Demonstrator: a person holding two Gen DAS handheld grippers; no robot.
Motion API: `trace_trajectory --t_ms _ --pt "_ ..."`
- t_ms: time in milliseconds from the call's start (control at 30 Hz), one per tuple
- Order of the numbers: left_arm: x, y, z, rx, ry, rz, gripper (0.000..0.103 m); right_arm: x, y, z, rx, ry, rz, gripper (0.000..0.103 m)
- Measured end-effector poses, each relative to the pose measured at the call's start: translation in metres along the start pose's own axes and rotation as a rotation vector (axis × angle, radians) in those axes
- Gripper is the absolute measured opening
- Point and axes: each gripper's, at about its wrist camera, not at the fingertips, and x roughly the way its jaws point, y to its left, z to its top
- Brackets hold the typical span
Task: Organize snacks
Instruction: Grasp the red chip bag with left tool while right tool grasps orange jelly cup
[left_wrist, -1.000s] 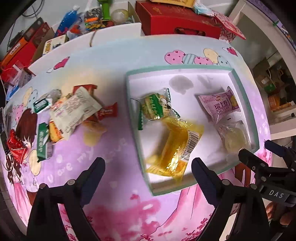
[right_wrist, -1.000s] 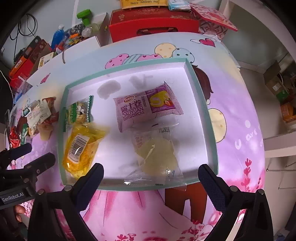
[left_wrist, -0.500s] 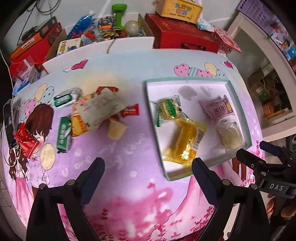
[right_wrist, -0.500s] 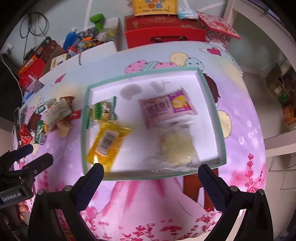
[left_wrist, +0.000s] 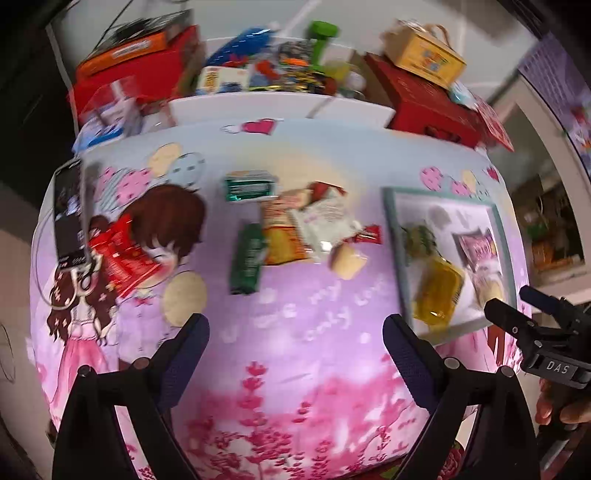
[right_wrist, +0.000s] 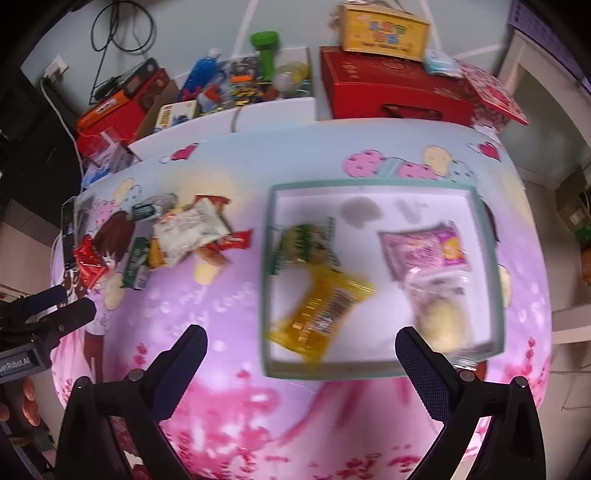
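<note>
1. While both of your hand-held grippers hang over the counter (left_wrist: 295, 332), the left hand-held gripper (left_wrist: 295, 347) is spread wide with nothing between its fingers.
2. Your right hand-held gripper (right_wrist: 301, 354) is likewise spread and empty.
3. Loose snacks (left_wrist: 306, 225) lie heaped at 12 o'clock from the left one.
4. The tray (right_wrist: 267, 295), at 1 o'clock from the right one, holds a yellow packet (right_wrist: 317, 314), a green one (right_wrist: 303, 243) and a pink one (right_wrist: 424, 251).

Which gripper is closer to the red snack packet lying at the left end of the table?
Left. The left gripper hangs open above the table just beside the red snack packet. The right gripper hangs open over the tray's near left corner, much farther away.
</note>
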Motion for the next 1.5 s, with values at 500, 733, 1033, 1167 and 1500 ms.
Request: trace_trajectory --t_ms 500,733,1033,1167,1500 --pt "0.014 0.118 0.010 -0.138 -0.003 0.024 0.095 0.055 0.074 0.022 -0.051 0.080 0.017 0.103" --pt "0.055 0.153 0.011 -0.216 0.058 0.033 0.095 0.091 0.084 0.029 -0.030 0.129 0.015 0.099" --pt "0.096 0.197 0.017 -0.374 0.093 0.019 0.095 0.131 0.086 0.036 -0.014 0.185 0.011 0.084" --pt "0.106 0.205 0.020 -0.392 0.093 0.020 0.093 0.144 0.085 0.040 -0.003 0.198 0.020 0.080" --pt "0.121 0.218 0.031 -0.403 0.094 0.025 0.078 0.167 0.080 0.047 0.010 0.224 0.036 0.065"
